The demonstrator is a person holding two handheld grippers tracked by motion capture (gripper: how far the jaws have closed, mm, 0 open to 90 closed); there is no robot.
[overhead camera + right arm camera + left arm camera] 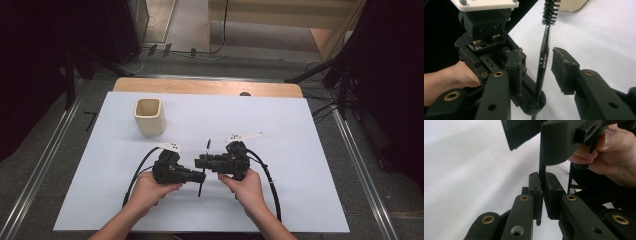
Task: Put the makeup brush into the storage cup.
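A thin black brush with a bristled tip stands nearly upright between the two grippers, over the middle of the white table. My left gripper is shut on its handle, low down near the bottom end. The right gripper faces it from the other side. Its jaws stand on either side of the handle with a gap, and the right pad is clear of it. In the high view the left gripper and right gripper meet tip to tip.
A cream square cup stands upright at the back left of the table, and its lower edge shows beyond the bristles. Cables trail from both grippers toward the front edge. A hand grips the right gripper's body.
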